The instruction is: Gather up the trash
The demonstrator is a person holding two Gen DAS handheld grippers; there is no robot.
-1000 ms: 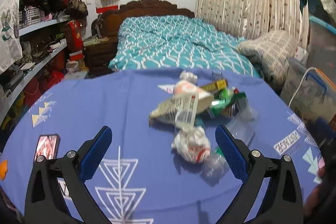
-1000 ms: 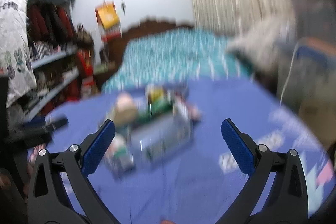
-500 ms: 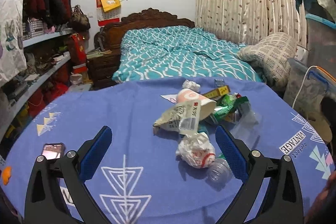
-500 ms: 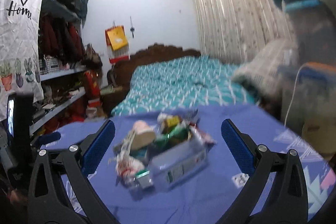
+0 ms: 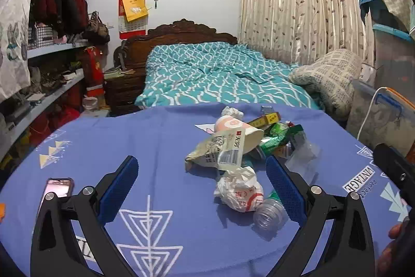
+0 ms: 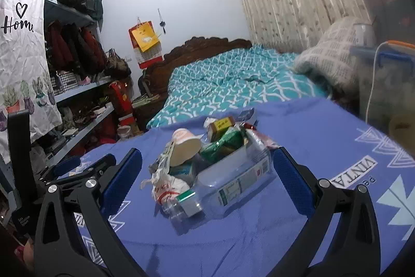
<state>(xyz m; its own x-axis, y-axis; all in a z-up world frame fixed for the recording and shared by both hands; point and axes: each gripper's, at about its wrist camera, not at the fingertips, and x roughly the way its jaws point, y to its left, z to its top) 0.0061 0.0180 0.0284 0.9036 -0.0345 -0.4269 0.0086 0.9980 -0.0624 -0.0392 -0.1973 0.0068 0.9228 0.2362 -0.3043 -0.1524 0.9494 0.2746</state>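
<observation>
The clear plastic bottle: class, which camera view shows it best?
The right wrist view: the clear plastic bottle lies lengthwise, label visible. The left wrist view shows only its neck end behind a gripper finger.

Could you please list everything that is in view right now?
table: one, blue cloth, foreground
paper cup: one, pink and white, lying on the pile
crumpled wrapper: one, white and red, near edge of pile
plastic bottle: one, clear, lying beside the wrapper
yellow box: one, far side of pile
phone: one, table's left
bed: one, teal, behind
left gripper: open
right gripper: open
</observation>
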